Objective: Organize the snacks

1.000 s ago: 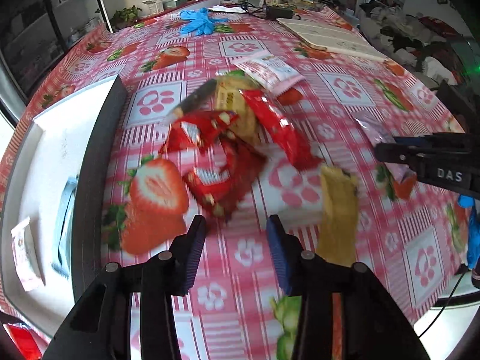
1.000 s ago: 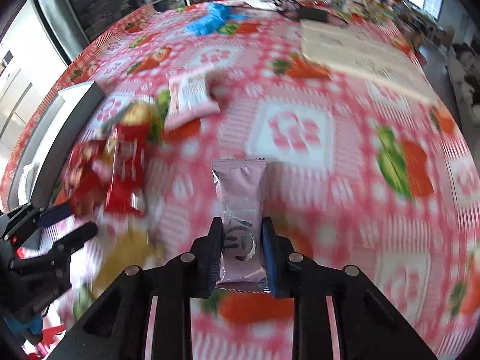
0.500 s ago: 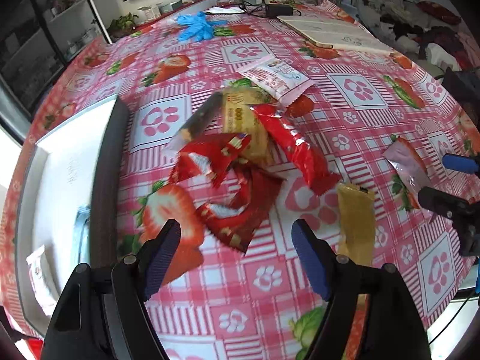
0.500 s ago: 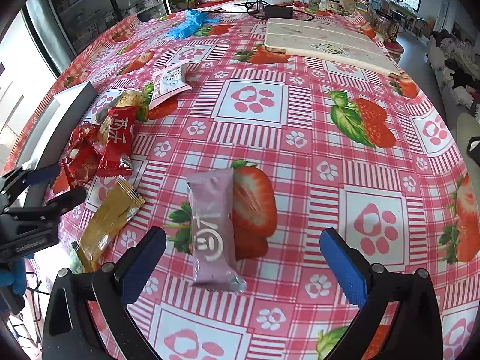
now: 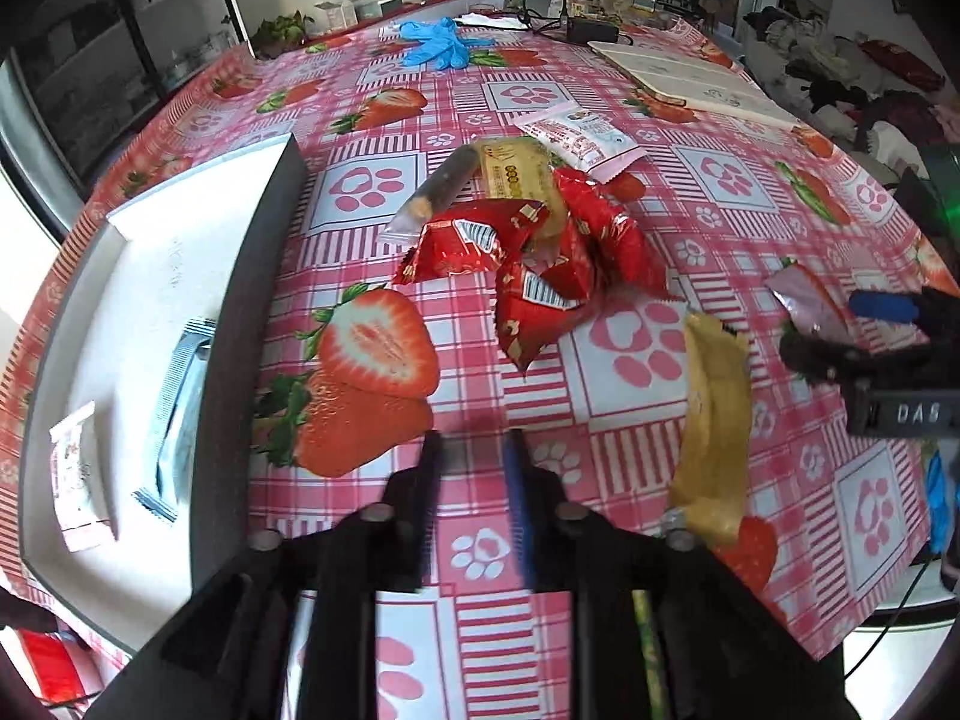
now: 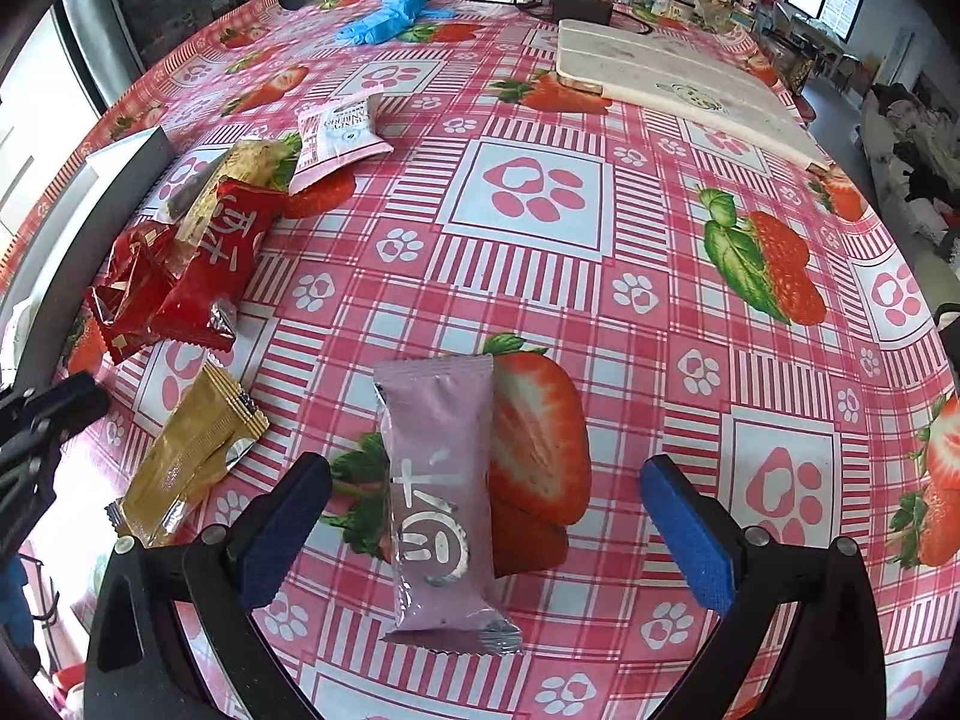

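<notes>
While its jaws have just been closing, the left gripper (image 5: 474,468) shows in the left wrist view with its two fingers drawn near each other, a narrow gap between them and nothing in that gap; only the strawberry tablecloth (image 5: 720,192) lies under them. Ahead of the fingers sits a heap of red snack packets (image 5: 528,264), well apart from the tips, with a gold-labelled packet (image 5: 516,174) and a dark stick-shaped packet (image 5: 438,192) at its far edge and a white-and-pink packet (image 5: 582,138) beyond. A yellow snack bar (image 5: 714,420) lies to the right of the fingers, near but not touching. To the left stands a white tray with a dark wall (image 5: 240,324), holding a striped blue sachet (image 5: 174,414) and a small white packet (image 5: 75,474).

Seen from the right wrist view, the right gripper (image 6: 480,534) stands with its jaws spread wide, holding nothing. The pink snack bar (image 6: 438,498) lies flat on the tablecloth between the two blue pads (image 6: 690,534), nearer the left one, touching neither. The yellow snack bar (image 6: 186,456) lies beside the left finger, and the red packets (image 6: 180,282) are farther off to the left. Blue gloves (image 6: 384,18) and a pale board (image 6: 666,72) rest at the far end of the table.
</notes>
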Motion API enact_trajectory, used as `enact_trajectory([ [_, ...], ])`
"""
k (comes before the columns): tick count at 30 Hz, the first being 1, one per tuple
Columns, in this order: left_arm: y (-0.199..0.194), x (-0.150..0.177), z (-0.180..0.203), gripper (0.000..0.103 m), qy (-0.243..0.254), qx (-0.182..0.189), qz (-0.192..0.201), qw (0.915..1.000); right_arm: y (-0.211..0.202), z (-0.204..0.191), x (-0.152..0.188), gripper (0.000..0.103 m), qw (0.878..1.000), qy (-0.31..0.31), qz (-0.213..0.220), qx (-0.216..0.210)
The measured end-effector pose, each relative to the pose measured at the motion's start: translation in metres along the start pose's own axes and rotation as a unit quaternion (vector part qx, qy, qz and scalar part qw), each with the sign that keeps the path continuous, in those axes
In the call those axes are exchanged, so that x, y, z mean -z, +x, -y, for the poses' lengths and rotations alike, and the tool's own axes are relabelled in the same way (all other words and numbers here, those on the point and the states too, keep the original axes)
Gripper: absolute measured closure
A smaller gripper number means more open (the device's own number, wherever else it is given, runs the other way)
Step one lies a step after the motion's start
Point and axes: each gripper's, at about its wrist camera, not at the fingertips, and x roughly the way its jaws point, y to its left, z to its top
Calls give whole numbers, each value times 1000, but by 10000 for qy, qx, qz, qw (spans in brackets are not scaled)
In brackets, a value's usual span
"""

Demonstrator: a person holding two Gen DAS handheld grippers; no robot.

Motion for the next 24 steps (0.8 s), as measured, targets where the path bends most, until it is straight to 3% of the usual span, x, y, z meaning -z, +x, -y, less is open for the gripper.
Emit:
enact_trajectory([
  [1, -1, -2, 1, 47, 64, -76, 22, 9999, 0, 0, 0, 0, 10000, -3, -3, -3],
  [2, -2, -4, 1, 37, 136, -168, 106, 9997, 0, 1, 0, 0, 10000, -4, -10, -2],
  [7, -11, -28, 22, 36, 870, -197, 567, 9944, 1, 1, 0, 0, 10000, -46, -51, -10],
  [11, 11, -42, 41, 37, 1339, -197, 276, 9904, 0, 0, 0, 0, 10000, -47, -35, -4],
  [12, 21, -46, 41, 41, 1252, -142, 154, 9919, 0, 0, 0, 0, 10000, -47, -35, -4],
  [14, 28, -56, 32, 72, 834, 300, 53, 9961, 1, 0, 0, 0, 10000, -45, -36, -4],
  [16, 33, -64, 21, 86, 385, 603, -134, 9973, 1, 0, 0, 0, 10000, -47, -36, -2],
  [19, 31, -57, 9, 95, 65, 597, -184, 9980, 1, 0, 0, 0, 10000, -47, -50, -1],
  [24, 8, -9, -3, 96, -82, 474, -115, 9988, 0, 0, 0, 0, 10000, -54, -27, 1],
])
